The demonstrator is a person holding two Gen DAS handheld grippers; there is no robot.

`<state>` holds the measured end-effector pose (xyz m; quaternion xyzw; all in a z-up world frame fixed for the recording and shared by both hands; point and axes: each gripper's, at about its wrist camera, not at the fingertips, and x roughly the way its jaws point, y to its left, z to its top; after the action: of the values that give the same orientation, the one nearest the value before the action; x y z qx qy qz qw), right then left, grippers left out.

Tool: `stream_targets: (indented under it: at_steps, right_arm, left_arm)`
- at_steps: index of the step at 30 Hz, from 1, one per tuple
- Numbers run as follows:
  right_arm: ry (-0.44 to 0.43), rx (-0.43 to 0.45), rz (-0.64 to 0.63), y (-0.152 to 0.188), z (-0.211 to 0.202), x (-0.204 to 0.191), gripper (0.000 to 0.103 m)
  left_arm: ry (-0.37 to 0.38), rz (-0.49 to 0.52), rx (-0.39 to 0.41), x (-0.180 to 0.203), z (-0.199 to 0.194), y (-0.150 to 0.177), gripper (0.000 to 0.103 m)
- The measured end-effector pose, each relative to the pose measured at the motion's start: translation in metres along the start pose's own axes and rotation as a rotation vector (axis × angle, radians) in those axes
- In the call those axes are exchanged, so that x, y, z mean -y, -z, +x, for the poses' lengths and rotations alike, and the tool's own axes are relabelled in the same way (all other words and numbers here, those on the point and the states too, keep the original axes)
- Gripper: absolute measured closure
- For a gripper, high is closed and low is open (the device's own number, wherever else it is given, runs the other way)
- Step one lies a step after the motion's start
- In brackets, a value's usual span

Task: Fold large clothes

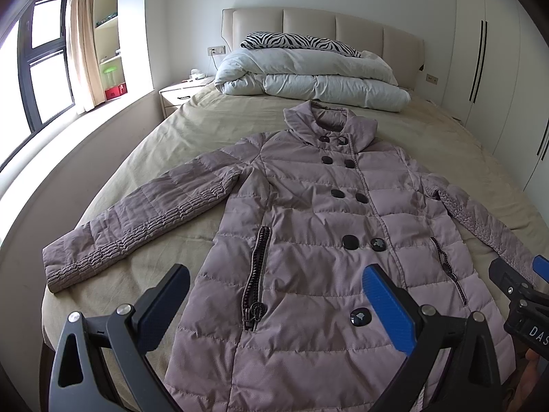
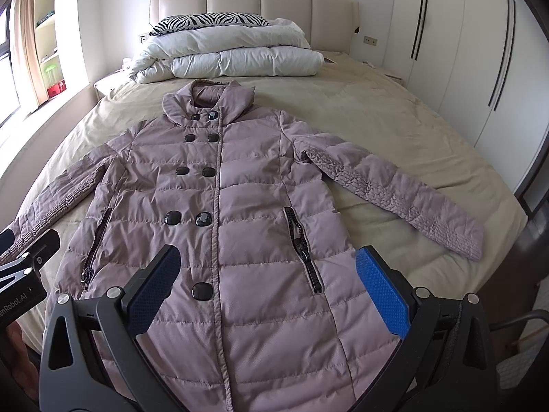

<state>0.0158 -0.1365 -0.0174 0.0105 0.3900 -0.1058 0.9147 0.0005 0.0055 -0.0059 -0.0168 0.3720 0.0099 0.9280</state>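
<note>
stage: start, no fold made | coat (image 1: 308, 226): flat on bed (image 1: 192, 127), buttoned, collar at 12 o'clock, sleeves out to 8 and 4 | left gripper (image 1: 274, 305): wide, empty | right gripper (image 2: 267, 285): wide, empty | left to do: sleeves in, body folded

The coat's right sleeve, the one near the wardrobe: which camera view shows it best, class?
The right wrist view: the right sleeve lies whole, shoulder to cuff, on the bed. In the left wrist view the right gripper hides its cuff.
</note>
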Motion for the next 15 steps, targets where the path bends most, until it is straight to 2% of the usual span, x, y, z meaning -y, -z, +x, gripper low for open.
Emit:
stream_targets:
  at_steps: [11, 15]
  right_arm:
    - [0.001, -0.005, -0.001, -0.002, 0.001, -0.001, 0.000]
    - [0.002, -0.007, -0.003, 0.001, 0.005, 0.001, 0.000]
  left_arm:
    - [0.002, 0.000, 0.002, -0.010, -0.001, 0.005, 0.000]
    - [-0.002, 0.000, -0.004, 0.000, 0.001, 0.000, 0.000]
